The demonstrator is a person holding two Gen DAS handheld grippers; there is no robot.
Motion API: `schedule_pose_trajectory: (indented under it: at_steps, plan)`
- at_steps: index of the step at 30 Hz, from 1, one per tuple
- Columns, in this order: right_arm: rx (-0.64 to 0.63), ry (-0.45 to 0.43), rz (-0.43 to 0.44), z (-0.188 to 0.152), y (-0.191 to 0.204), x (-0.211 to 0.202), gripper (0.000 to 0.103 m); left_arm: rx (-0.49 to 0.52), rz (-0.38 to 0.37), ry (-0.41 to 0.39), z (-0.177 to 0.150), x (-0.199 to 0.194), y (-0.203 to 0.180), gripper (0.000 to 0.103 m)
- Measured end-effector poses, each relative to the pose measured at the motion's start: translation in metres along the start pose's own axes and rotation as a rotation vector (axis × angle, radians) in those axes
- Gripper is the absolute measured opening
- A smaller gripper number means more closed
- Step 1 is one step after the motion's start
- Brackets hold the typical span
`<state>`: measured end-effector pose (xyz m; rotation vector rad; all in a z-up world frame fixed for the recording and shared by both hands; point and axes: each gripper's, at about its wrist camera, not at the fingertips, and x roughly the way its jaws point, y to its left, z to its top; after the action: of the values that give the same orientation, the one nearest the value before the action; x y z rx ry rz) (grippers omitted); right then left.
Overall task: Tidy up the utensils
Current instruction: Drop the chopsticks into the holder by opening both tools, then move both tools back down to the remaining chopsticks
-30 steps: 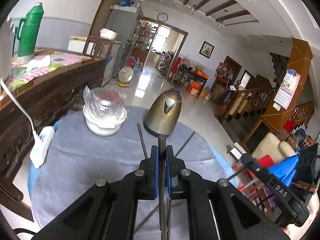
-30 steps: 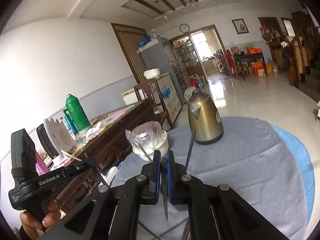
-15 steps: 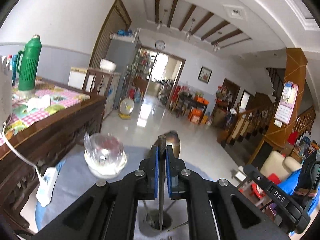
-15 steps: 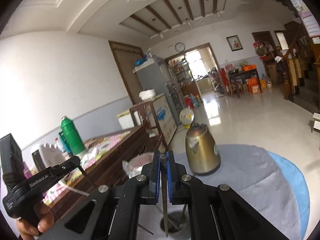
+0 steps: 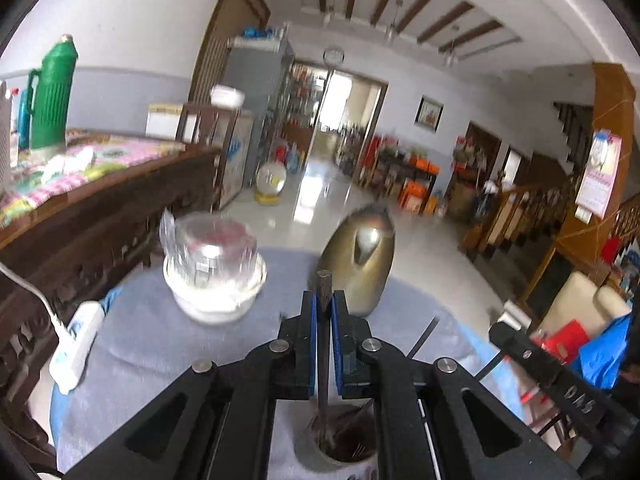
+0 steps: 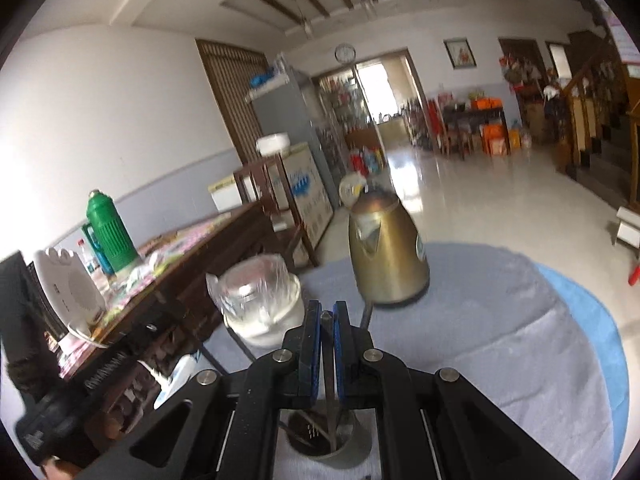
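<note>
Left gripper [image 5: 324, 312] clamped on a dark utensil handle [image 5: 323, 340] above the holder cup [image 5: 336, 454]; right gripper [image 6: 327, 320] pinching a thin metal utensil [image 6: 330, 400] over it.

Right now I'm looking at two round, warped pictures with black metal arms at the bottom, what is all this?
No robot here: a person carries hand-held tongs, one per hand, each with a wide-angle camera looking along its fingers. One picture comes from the left tongs, the other from the right tongs. Each pair is shut on a thin dark utensil, held upright over a round holder cup that already contains others. On the grey cloth stand a brass-coloured kettle and a white bowl with a clear bag over it. Another thin utensil appears to lie loose on the cloth.
</note>
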<state>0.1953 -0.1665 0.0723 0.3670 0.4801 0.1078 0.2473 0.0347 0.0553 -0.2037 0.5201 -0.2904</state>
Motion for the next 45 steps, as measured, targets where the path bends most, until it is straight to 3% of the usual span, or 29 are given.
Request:
schedule_pose_trajectory:
  at_steps: [3,4,7,8,10,13,15,19,28,33,39,45]
  plan:
    - [0.059,0.055,0.018,-0.006,-0.011,0.005,0.009,-0.006,-0.018,0.036,-0.003,0.000,0.004,0.009]
    - [0.075,0.068,0.025,-0.007,-0.015,0.005,0.009,-0.005,-0.028,0.038,-0.004,-0.004,0.005,0.014]
    - [0.144,0.078,0.055,-0.011,-0.030,-0.003,0.019,0.007,-0.032,0.008,-0.008,-0.022,0.009,0.049]
    - [0.168,0.065,0.075,-0.014,-0.036,-0.010,0.025,0.016,-0.026,-0.010,-0.010,-0.029,0.009,0.051]
    - [0.198,0.028,0.083,-0.017,-0.044,-0.024,0.033,0.043,-0.014,-0.022,-0.018,-0.041,0.010,0.052]
    - [0.262,-0.035,0.088,-0.026,-0.059,-0.048,0.054,0.075,0.016,0.004,-0.032,-0.051,0.014,0.052]
    - [0.297,-0.070,0.089,-0.032,-0.068,-0.060,0.054,0.092,0.036,0.031,-0.045,-0.055,0.017,0.052]
    - [0.309,-0.038,0.056,-0.054,-0.079,-0.071,0.054,0.067,0.053,0.116,-0.077,-0.058,0.030,0.052]
    - [0.288,0.133,-0.019,-0.124,-0.094,-0.066,0.051,0.037,0.129,0.336,-0.160,-0.053,0.069,0.052]
    - [0.282,0.258,-0.030,-0.165,-0.098,-0.055,0.043,0.053,0.139,0.454,-0.203,-0.050,0.077,0.052]
    - [0.268,0.339,-0.021,-0.188,-0.090,-0.041,0.043,0.020,0.104,0.524,-0.231,-0.045,0.083,0.046]
    - [0.263,0.355,-0.015,-0.192,-0.085,-0.036,0.043,0.053,0.050,0.521,-0.236,-0.047,0.069,0.042]
